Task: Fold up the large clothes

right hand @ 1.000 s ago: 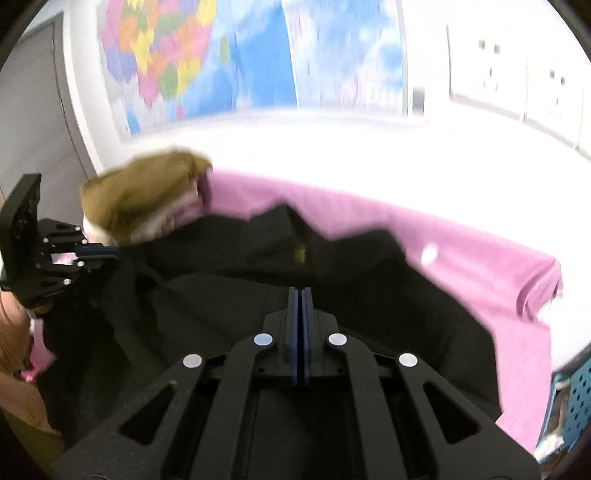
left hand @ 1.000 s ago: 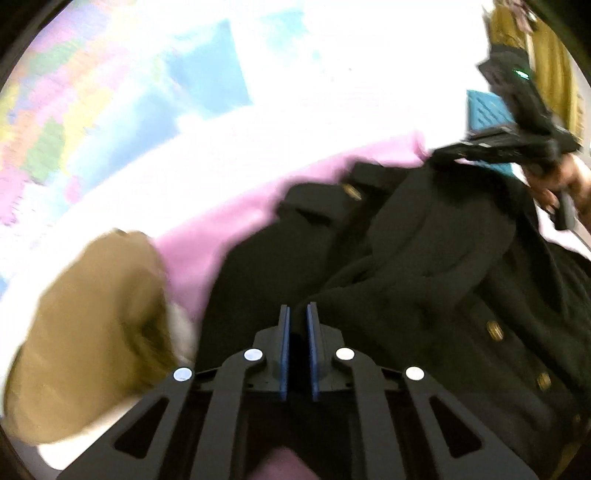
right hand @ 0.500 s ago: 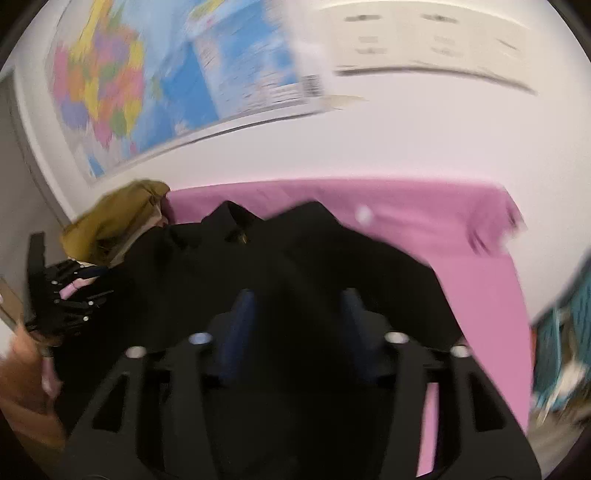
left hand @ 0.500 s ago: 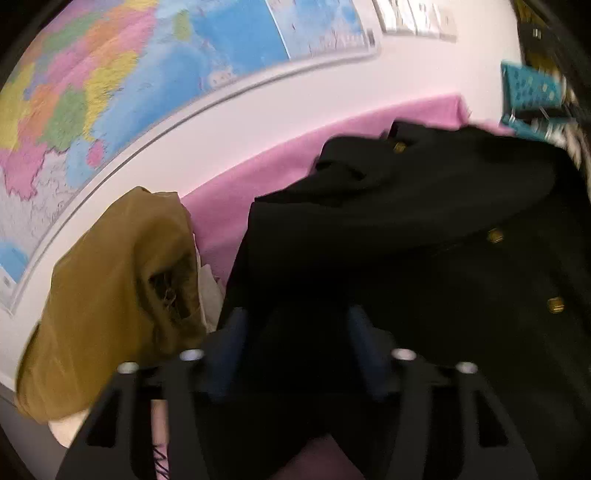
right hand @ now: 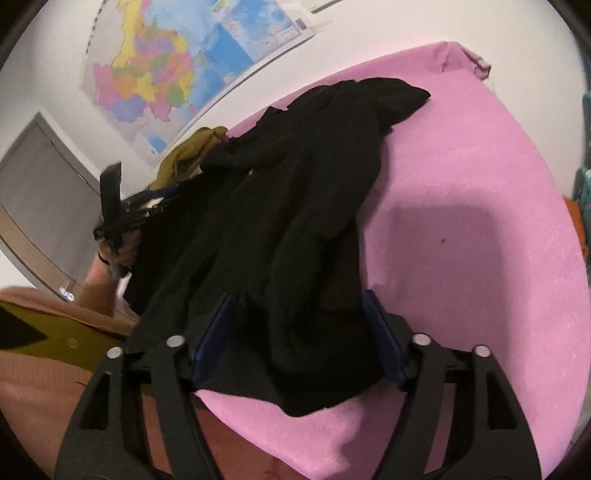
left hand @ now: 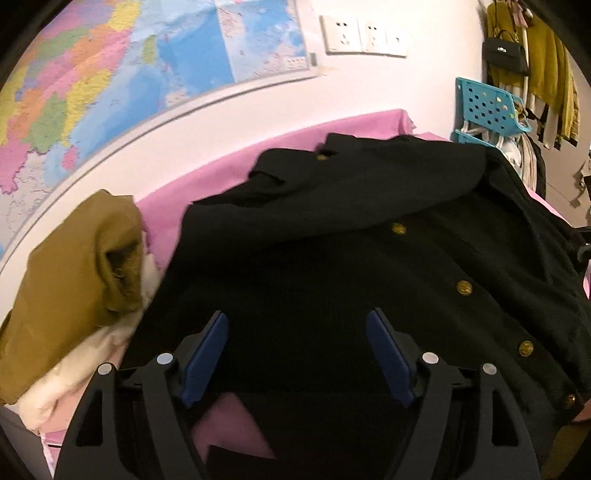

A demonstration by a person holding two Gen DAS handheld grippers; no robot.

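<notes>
A black coat (left hand: pixel 332 251) with gold buttons (left hand: pixel 463 287) lies spread on the pink table cover (left hand: pixel 221 166). My left gripper (left hand: pixel 297 314) hovers over its left part, its jaws opening wide; dark cloth lies below them and no pad presses it. In the right wrist view the coat (right hand: pixel 295 206) stretches away across the pink cover (right hand: pixel 461 221). My right gripper (right hand: pixel 299 295) stands open over the coat's near hem. The cloth lies loose between the blue pads (right hand: pixel 212 328). A person's hand (right hand: pixel 118 251) grips the left tool at the coat's far left.
A folded olive garment (left hand: pixel 74 266) sits on a cream one (left hand: pixel 85 365) left of the coat. Behind the table is a wall with a map (left hand: pixel 129 74) and sockets (left hand: pixel 364 35). A blue basket (left hand: pixel 487 107) and hanging clothes (left hand: pixel 535 66) stand at the right.
Both grippers were shut on the black coat and now stand open, so the coat has been let go. The right gripper has swung down and rolled toward the coat's right hem.
</notes>
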